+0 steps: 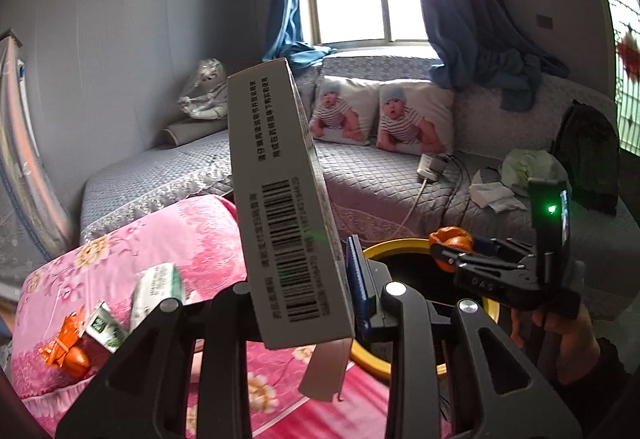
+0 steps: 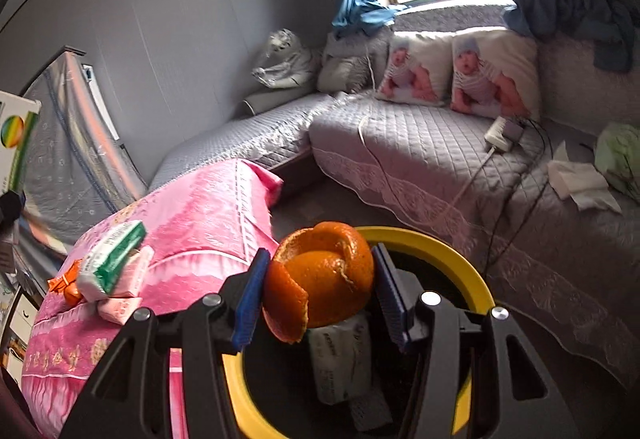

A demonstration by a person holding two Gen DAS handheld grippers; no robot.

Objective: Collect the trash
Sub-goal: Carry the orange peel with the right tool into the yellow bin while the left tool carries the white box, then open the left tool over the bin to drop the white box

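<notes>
My left gripper [image 1: 304,303] is shut on a white cardboard box [image 1: 280,199] with a barcode, held upright over the edge of the pink table, left of the bin. My right gripper [image 2: 316,295] is shut on an orange peel [image 2: 320,275], held over the yellow-rimmed trash bin [image 2: 452,251]. The bin also shows in the left wrist view [image 1: 396,245], with my right gripper [image 1: 448,251] and the peel [image 1: 452,237] above its far rim. White wrappers [image 2: 340,355] lie inside the bin. More trash sits on the pink tablecloth: a green-and-white packet [image 2: 112,263], a pink packet [image 2: 120,309], an orange wrapper [image 2: 64,285].
The pink-covered table [image 2: 200,207] is left of the bin. A grey quilted sofa [image 2: 420,151] runs behind, with two baby-print pillows [image 2: 460,75], a charger with cables [image 2: 500,133], tissues [image 2: 580,183] and a black bag [image 1: 588,155].
</notes>
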